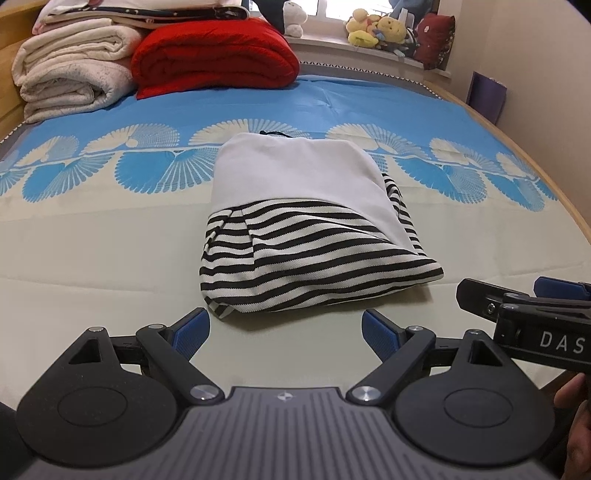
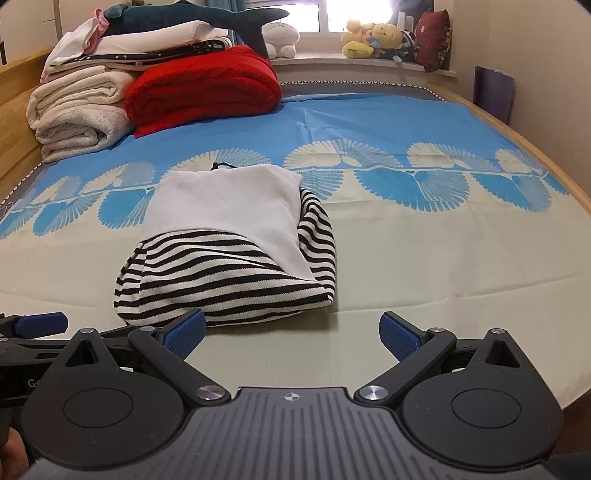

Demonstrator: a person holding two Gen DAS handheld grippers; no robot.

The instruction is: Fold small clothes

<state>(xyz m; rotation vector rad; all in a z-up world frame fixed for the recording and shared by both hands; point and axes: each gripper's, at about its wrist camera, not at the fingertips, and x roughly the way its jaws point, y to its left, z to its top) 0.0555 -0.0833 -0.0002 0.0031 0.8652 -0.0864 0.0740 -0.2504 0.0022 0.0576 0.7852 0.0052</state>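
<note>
A small garment (image 1: 295,221), white on top with black-and-white stripes below, lies folded into a compact bundle in the middle of the bed (image 1: 110,258); the right wrist view shows the garment (image 2: 229,251) left of centre. My left gripper (image 1: 284,332) hovers just in front of its near edge, open, with nothing between the blue pads (image 1: 192,332). My right gripper (image 2: 291,332) stands open too, holding nothing, its left pad close to the bundle's near hem. The right gripper (image 1: 524,306) also pokes in at the right edge of the left wrist view.
Folded cream blankets (image 1: 74,74) and a red blanket (image 1: 214,55) are stacked at the far left of the bed. Plush toys (image 1: 376,29) line the window sill behind. The wooden bed rim (image 1: 517,144) curves along the right. A hand (image 1: 576,424) shows at the lower right.
</note>
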